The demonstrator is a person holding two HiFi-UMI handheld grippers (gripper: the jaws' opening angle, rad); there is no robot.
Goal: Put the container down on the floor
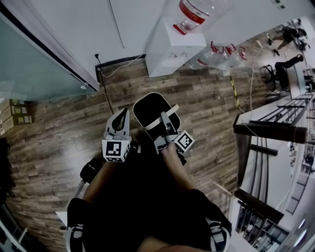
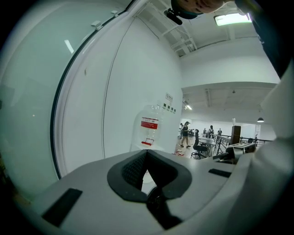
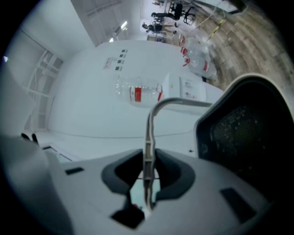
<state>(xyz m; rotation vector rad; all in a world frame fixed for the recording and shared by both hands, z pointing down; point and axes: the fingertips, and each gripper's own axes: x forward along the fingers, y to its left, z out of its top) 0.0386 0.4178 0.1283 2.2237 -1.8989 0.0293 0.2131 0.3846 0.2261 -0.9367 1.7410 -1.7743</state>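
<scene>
We see the black, rounded plastic container with a pale rim [image 1: 148,112] hanging in front of the person, raised over the brown wood-plank floor [image 1: 59,133] and not set down on it. Its mouth faces up toward the head camera. The inside looks dark and bare apart from faint specks, and in the right gripper view [image 3: 243,133] we cannot tell whether anything lies in it. Its thin white bail handle [image 1: 173,110] arches across the mouth, and the right gripper [image 1: 165,121] has its jaws clamped on this handle. In that gripper's own view [image 3: 148,172] the strip [image 3: 147,137] stands pinched between the two dark pads. The left gripper [image 1: 122,115] hovers just beside the container on its left without touching it, and its jaws [image 2: 147,156] are closed together with nothing between them. Ahead, against the white wall, stands a white box-shaped water dispenser [image 1: 172,47] carrying a clear water bottle with a red label [image 1: 197,12]. More clear bottles with red handles [image 1: 216,56] lie on the floor beside it. A thin black cable [image 1: 105,91] runs from the wall across the planks to the left of the container. A frosted glass partition [image 1: 34,64] and some cardboard boxes [image 1: 15,115] stand further left, and a dark railing [image 1: 275,118] stands on the right. The planks directly under the container look bare.
</scene>
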